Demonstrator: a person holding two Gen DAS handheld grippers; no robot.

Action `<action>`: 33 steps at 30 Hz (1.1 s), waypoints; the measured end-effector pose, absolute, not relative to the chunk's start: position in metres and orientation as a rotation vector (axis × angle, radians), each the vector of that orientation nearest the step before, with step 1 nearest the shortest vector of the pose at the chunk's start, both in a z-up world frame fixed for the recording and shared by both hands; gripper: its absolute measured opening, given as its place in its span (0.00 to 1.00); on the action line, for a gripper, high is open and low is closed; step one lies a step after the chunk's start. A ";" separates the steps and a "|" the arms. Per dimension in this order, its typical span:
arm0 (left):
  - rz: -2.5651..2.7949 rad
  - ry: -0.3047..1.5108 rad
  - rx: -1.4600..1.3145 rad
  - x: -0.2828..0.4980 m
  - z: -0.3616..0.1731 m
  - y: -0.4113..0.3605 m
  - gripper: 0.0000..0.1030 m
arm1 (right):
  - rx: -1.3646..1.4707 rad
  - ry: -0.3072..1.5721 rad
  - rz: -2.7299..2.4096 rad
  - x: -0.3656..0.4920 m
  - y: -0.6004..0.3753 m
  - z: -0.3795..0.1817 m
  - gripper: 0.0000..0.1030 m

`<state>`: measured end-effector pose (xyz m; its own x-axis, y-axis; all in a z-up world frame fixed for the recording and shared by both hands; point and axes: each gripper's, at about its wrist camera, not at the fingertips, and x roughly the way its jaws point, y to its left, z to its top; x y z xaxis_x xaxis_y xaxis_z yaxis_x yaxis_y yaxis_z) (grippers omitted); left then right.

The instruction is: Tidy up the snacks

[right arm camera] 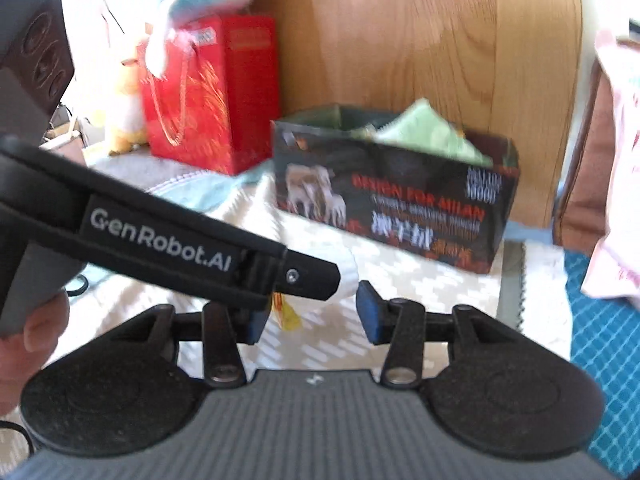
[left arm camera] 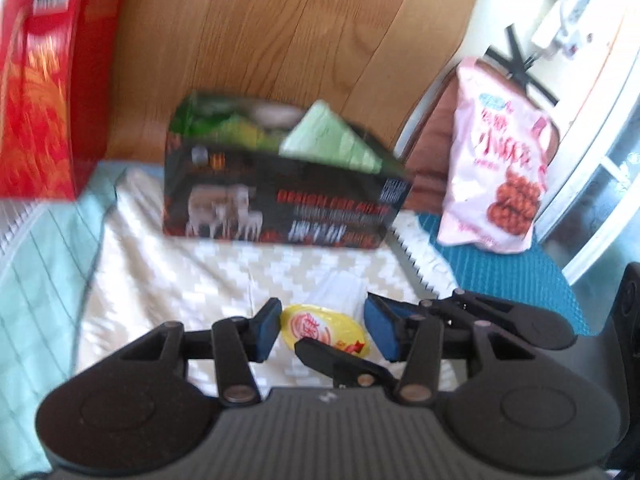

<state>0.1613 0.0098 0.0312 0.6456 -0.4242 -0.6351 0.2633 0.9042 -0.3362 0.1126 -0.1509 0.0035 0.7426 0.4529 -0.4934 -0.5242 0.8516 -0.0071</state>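
Yellow plastic catches the eye first: a small, crinkly yellow snack packet with a red-and-white round label lies on the cream zigzag-patterned cloth, near its front edge. The left gripper hangs over it with its blue pads on either side; the jaws stand apart and I see no pad pressing the wrapper, though blur makes the left pad's gap hard to judge. The right gripper sits close by, its own jaws apart with only cloth between them, and in its view the packet shows as a yellow sliver half hidden behind the left tool's finger.

I would say the step in hand is picking up this loose packet to drop it into the dark printed cardboard box, which stands open-topped further back on the cloth against the wooden panel, with pale green packets already poking out. Next, the left jaws need to pinch the packet squarely, then lift and carry it over the box rim.

Thin and slippery, the wrapper may slide or crumple.

A pink bag of coated nuts leans at the right, beyond the cloth's edge, and a red gift bag stands back left.
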 end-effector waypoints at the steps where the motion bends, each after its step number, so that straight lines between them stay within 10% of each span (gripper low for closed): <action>1: -0.391 0.753 -0.212 0.162 0.040 0.011 0.45 | -0.149 0.471 0.532 0.111 -0.149 0.009 0.48; 16: -0.222 0.624 -0.181 0.261 0.074 0.023 0.50 | -0.125 0.266 0.389 0.202 -0.117 0.037 0.49; 33: -0.427 0.605 -0.192 0.082 0.027 0.024 0.59 | 0.279 0.564 0.094 -0.017 -0.189 -0.010 0.50</action>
<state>0.0820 0.0237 0.0270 0.7390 -0.4420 -0.5084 0.3313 0.8956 -0.2970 -0.0173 -0.1894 -0.0103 0.8422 0.1637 -0.5137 -0.0117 0.9581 0.2862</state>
